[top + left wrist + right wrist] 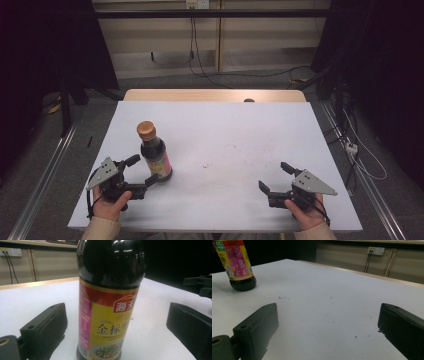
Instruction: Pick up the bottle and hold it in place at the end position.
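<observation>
Both pairs of tongs stand with their black jaws spread wide, and neither presses on anything. From the high view, the left tongs (141,172) sit at the near left of the white worktop (225,135), held in the person's left hand (111,202), with a grey three-cornered plate on top. Their two jaws reach to either side of the dark glass sauce bottle with the brown cap and the red, yellow and pink label (155,155), one jaw beyond the bottle's base and one on the near side of it. In the left gripper view the bottle (110,297) rises upright between the jaws, with bare white worktop visible on both sides between its base and each jaw's inner face, so the jaws flank it without touching it as far as can be seen.

Relative to that bottle, the right tongs (274,180) lie well apart, toward the near right of the worktop, held in the person's right hand (306,212) and pointed roughly back toward the bottle's side. Nothing lies between their jaws but worktop. The right gripper view shows the bottle (237,265) far off at upper left, standing on its base, with a few small dark specks (283,298) on the worktop between it and the jaws.

A tan wooden edge (215,95) runs along the worktop's side beyond the bottle.
</observation>
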Motion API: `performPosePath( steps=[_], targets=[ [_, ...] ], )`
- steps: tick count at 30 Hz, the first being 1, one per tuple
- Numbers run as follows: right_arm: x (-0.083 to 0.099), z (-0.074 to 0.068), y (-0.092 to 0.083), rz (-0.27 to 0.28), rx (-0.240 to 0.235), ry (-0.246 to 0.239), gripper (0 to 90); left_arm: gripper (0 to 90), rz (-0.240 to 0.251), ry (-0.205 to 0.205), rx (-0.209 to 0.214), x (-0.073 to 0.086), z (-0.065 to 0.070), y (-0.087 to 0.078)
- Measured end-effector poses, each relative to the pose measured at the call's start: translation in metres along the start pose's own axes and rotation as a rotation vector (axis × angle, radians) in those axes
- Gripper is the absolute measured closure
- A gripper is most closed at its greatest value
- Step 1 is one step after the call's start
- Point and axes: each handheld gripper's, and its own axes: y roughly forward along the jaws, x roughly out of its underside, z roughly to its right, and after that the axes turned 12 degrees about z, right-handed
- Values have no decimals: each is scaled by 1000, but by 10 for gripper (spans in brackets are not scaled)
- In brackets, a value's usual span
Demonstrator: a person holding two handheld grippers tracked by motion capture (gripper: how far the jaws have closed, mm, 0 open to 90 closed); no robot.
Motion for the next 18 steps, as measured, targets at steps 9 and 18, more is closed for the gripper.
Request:
performPosePath(
  steps=[9, 18],
  targets=[
    [0, 1, -1, 1, 7, 1, 27, 34, 2, 9, 9, -1, 3, 2],
    [0, 1, 0, -1, 6, 1, 29, 34, 2, 2, 7, -3, 4, 4]
  ],
)
